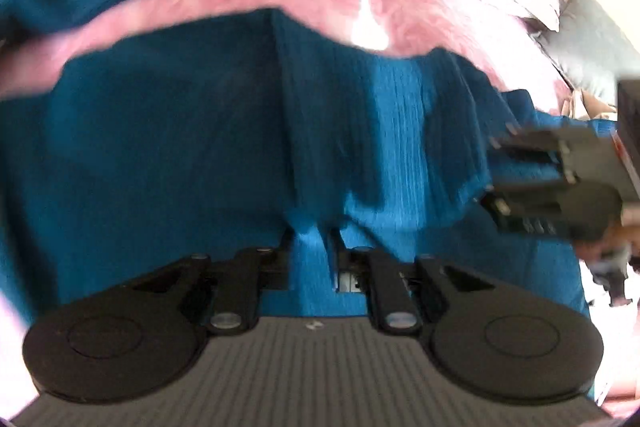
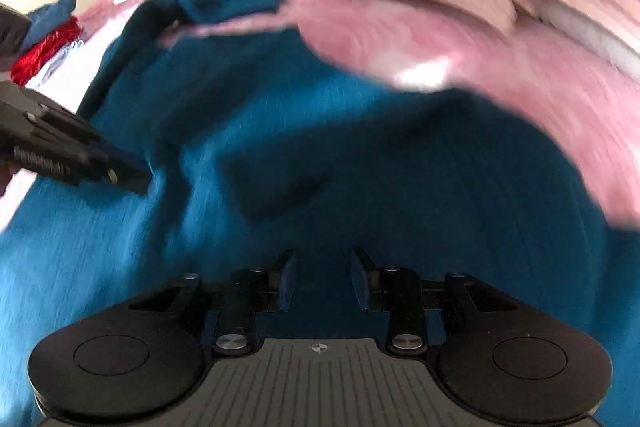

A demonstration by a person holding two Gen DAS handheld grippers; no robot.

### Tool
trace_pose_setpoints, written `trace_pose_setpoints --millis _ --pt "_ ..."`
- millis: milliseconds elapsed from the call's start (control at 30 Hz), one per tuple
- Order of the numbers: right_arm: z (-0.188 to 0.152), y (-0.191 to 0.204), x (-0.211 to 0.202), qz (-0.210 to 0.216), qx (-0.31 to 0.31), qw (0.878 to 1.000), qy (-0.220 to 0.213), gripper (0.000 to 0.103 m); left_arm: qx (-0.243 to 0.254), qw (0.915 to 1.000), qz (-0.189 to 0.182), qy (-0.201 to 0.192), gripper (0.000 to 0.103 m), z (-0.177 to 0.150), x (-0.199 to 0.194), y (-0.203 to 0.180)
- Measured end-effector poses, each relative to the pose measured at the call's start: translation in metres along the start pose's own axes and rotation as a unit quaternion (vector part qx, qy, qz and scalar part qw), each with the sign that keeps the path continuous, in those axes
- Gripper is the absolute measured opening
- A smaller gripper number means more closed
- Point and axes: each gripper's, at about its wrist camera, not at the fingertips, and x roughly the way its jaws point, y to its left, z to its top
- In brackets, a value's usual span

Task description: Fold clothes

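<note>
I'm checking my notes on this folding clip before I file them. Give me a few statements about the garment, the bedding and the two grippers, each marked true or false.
1. The garment being handled is teal blue. True.
2. The left gripper has a fold of the teal cloth pinched between its fingers. True.
3. The right gripper is clamped on a red garment. False: its fingers stand apart with nothing pinched; only teal cloth lies beyond them.
4. The garment lies on a green blanket. False: the bedding under it is pink.
5. Something red shows at the far left of the right wrist view. True.
</note>
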Motion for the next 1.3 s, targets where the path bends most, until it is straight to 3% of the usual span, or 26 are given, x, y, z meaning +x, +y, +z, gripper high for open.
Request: trace_pose_setpoints --millis 67,133,200,267,367,400,467,567,633,700,767,867,967,1000,1133,1233,1267,1300 --pt "0.034 -0.014 0.029 0.000 0.012 1.000 -0.018 0.035 0.022 0.9994 -0.019 0.019 0.008 0.034 0.017 0.000" --pt "0.077 -0.040 0.056 -0.015 0.044 0.998 -0.044 0.035 0.005 0.9988 -0.037 -0.032 0.009 0.061 0.013 0.007" --pt "0.108 -0.076 0.063 -0.019 0.125 0.990 -0.064 0.032 -0.035 0.9951 -0.038 -0.084 0.012 0.099 0.006 0.019" --pt "0.126 -0.113 0.059 -0.033 0.225 0.968 -0.105 0.033 -0.086 0.9870 -0.028 -0.133 0.012 0.130 0.000 0.033" --pt "0.123 -0.162 0.040 -0.024 0.361 0.922 -0.139 0.033 -0.119 0.9797 0.002 -0.161 0.013 0.149 0.001 0.043" --pt "0.114 -0.173 0.032 -0.010 0.387 0.911 -0.141 0.033 -0.123 0.9803 0.005 -0.154 0.013 0.141 0.003 0.045" --pt "0.092 -0.184 0.010 -0.012 0.399 0.907 -0.134 0.033 -0.131 0.9815 0.011 -0.140 0.013 0.125 0.005 0.048" --pt "0.038 -0.184 -0.026 -0.066 0.391 0.912 -0.104 0.033 -0.130 0.9836 0.059 -0.110 0.013 0.083 0.005 0.048" --pt "-0.010 -0.184 -0.054 -0.105 0.411 0.901 -0.094 0.033 -0.133 0.9827 0.079 -0.102 0.013 0.052 -0.003 0.045" --pt "-0.065 -0.188 -0.092 -0.136 0.452 0.877 -0.094 0.033 -0.156 0.9790 0.081 -0.103 0.013 0.025 -0.018 0.039" --pt "-0.120 -0.194 -0.132 -0.171 0.506 0.840 -0.097 0.034 -0.185 0.9744 0.082 -0.098 0.013 0.004 -0.032 0.035" --pt "-0.188 -0.208 -0.185 -0.218 0.583 0.775 -0.107 0.052 -0.227 0.9661 0.082 -0.091 0.013 -0.016 -0.047 0.030" --pt "-0.231 -0.232 -0.225 -0.240 0.629 0.721 -0.164 0.056 -0.240 0.9634 0.079 -0.091 0.013 -0.021 -0.051 0.021" --pt "-0.242 -0.241 -0.235 -0.243 0.637 0.707 -0.185 0.056 -0.240 0.9633 0.079 -0.091 0.013 -0.022 -0.052 0.017" --pt "-0.266 -0.288 -0.247 -0.249 0.648 0.672 -0.257 0.056 -0.231 0.9651 0.082 -0.094 0.015 -0.024 -0.057 0.002" --pt "-0.281 -0.324 -0.240 -0.239 0.667 0.652 -0.272 0.054 -0.231 0.9643 0.089 -0.094 0.015 -0.028 -0.062 -0.007" --pt "-0.282 -0.331 -0.239 -0.229 0.670 0.652 -0.273 0.040 -0.232 0.9638 0.091 -0.094 0.015 -0.029 -0.064 -0.010" --pt "-0.283 -0.334 -0.242 -0.217 0.668 0.657 -0.273 0.010 -0.233 0.9632 0.095 -0.093 0.015 -0.031 -0.066 -0.012"
